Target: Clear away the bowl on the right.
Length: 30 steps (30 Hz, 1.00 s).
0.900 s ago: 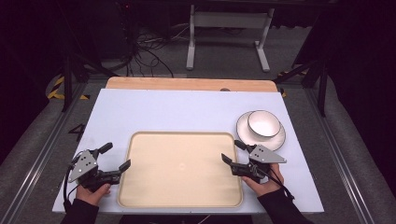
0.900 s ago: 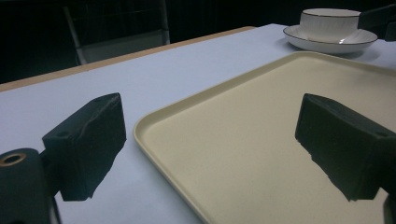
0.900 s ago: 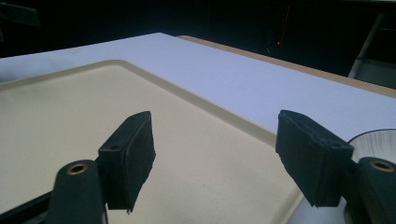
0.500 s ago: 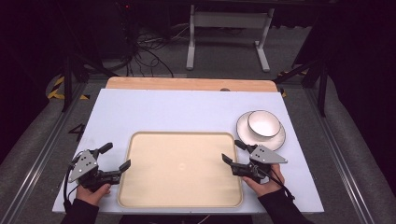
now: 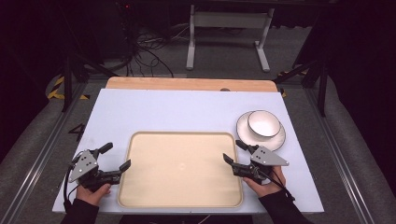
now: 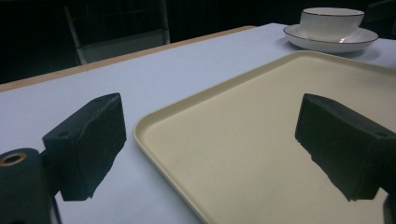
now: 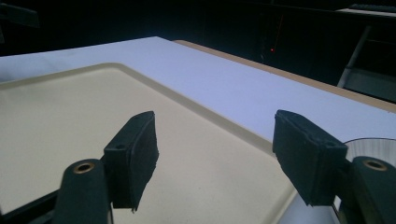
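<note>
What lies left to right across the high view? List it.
Left claw → tray → right claw → bowl on its saucer.

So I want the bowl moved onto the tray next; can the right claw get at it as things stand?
Probably yes. The right claw is open at the tray edge, and the bowl sits on its saucer just beyond, with bare table between them.

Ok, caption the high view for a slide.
Two open grippers, left and right, flank a beige tray; bowl on saucer beyond the right one.
</note>
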### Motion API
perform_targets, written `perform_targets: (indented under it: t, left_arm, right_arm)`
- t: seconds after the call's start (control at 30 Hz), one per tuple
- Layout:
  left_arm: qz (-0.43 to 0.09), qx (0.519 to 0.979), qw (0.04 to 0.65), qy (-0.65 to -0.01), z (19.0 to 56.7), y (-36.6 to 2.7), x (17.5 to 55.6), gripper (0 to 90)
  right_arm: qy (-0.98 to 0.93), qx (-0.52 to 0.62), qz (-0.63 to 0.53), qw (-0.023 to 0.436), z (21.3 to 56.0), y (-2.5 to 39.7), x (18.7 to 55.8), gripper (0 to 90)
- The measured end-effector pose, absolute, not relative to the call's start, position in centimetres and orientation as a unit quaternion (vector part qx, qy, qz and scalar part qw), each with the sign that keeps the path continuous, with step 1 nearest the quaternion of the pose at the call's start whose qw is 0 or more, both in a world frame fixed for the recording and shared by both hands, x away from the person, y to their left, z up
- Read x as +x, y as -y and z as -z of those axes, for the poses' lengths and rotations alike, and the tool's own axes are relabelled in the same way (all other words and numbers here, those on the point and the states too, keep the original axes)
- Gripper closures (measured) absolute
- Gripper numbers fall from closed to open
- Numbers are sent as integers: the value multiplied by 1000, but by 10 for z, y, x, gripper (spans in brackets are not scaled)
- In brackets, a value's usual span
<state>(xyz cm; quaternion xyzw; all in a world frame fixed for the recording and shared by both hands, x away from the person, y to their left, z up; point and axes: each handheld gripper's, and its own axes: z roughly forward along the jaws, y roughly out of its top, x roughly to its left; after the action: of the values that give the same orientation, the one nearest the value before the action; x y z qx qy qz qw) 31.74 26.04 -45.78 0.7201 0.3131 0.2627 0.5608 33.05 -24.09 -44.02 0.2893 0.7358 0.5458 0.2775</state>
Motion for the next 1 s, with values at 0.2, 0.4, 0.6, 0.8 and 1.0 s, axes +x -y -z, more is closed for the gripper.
perform_targets:
  t: [0.2, 0.4, 0.6, 0.8, 1.0]
  left_arm:
    - [-262, 723, 559, -309, 457, -258, 319, 98]
    - [-263, 721, 562, -310, 457, -258, 320, 98]
    - [-263, 721, 561, -310, 457, -258, 319, 99]
    - [-264, 721, 561, -310, 457, -258, 319, 99]
    - [-263, 721, 561, -309, 457, -257, 319, 105]
  right_arm:
    - [-728, 322, -530, 292, 438, 247, 325, 285]
    - [-718, 333, -522, 318, 433, 254, 321, 286]
    - [-708, 358, -518, 320, 431, 263, 318, 313]
    - [-696, 386, -498, 345, 427, 274, 314, 311]
    - [-684, 417, -478, 360, 425, 283, 313, 296]
